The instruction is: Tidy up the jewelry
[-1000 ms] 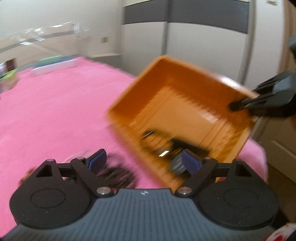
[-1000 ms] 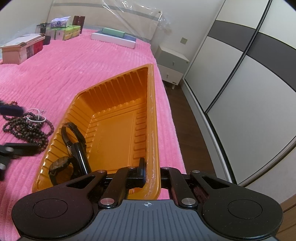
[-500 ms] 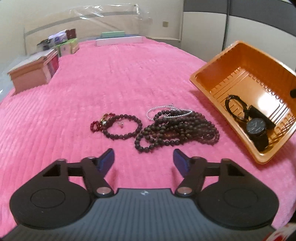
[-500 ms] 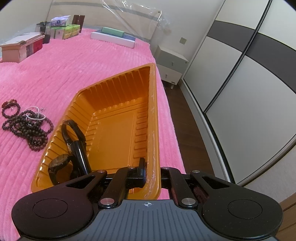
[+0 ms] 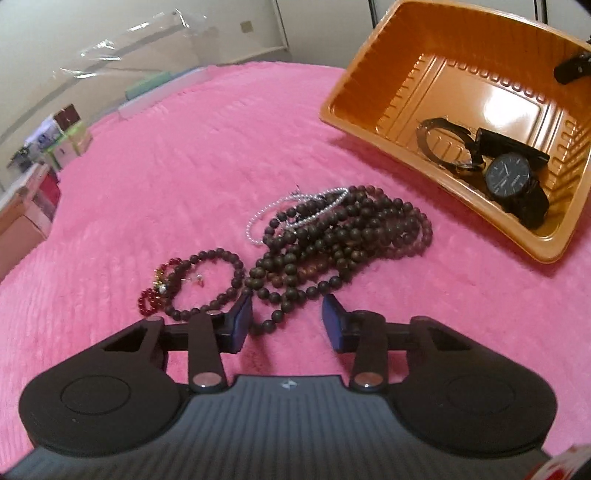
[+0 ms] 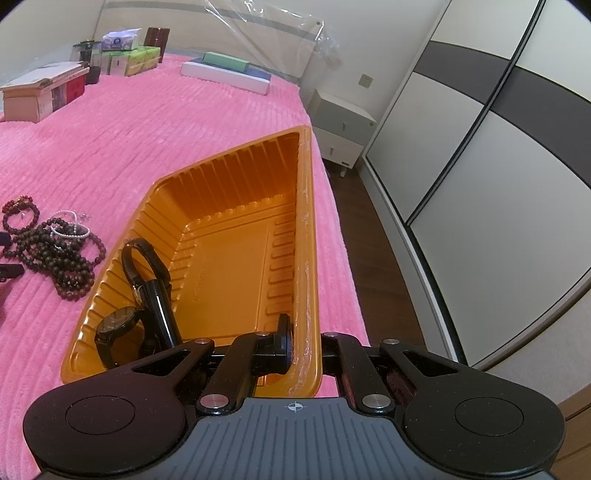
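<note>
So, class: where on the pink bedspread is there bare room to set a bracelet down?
Bare pink bedspread runs between the dark bead pile and the boxes near the headboard. The far half of the orange tray is also free. It is crowded beside the left gripper, among the beads.

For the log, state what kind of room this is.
Most likely a bedroom: a bed under a pink bedspread with a plastic-wrapped headboard, a nightstand beside it, and a sliding-door wardrobe along the wall.
</note>
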{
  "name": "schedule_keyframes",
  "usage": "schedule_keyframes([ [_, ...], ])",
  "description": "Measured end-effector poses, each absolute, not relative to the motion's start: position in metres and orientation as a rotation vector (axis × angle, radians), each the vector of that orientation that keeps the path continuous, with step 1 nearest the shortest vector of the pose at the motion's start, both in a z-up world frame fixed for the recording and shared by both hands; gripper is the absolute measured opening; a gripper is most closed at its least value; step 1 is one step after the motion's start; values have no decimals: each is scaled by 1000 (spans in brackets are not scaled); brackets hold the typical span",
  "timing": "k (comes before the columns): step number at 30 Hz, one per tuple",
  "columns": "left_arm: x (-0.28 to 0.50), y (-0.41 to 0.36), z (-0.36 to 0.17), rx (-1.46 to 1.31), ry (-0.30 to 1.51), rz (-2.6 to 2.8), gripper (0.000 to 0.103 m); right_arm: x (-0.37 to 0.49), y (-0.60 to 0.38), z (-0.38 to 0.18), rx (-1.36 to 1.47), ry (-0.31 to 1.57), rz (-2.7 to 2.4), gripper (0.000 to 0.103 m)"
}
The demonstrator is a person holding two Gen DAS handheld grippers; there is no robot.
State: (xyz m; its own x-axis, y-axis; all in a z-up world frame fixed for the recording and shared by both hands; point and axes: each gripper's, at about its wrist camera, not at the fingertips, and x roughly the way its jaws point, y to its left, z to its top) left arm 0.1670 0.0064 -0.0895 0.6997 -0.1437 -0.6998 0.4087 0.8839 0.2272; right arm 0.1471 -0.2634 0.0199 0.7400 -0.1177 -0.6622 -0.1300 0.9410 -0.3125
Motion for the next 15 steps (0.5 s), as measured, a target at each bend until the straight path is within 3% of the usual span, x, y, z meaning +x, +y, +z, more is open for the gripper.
schedule_keyframes([
  [1, 167, 7, -89, 388, 739, -323, 23, 147, -263, 20, -354, 742, 7, 5],
  [2, 167, 7, -88, 400, 743, -318, 8, 147, -264, 20, -353, 742, 7, 5],
  [8, 155, 14, -70, 483, 724, -308, 6, 147, -263, 20, -353, 741, 7, 5],
  [15, 149, 29, -2, 520, 623, -308, 6, 148, -263, 20, -358, 732, 8, 5],
])
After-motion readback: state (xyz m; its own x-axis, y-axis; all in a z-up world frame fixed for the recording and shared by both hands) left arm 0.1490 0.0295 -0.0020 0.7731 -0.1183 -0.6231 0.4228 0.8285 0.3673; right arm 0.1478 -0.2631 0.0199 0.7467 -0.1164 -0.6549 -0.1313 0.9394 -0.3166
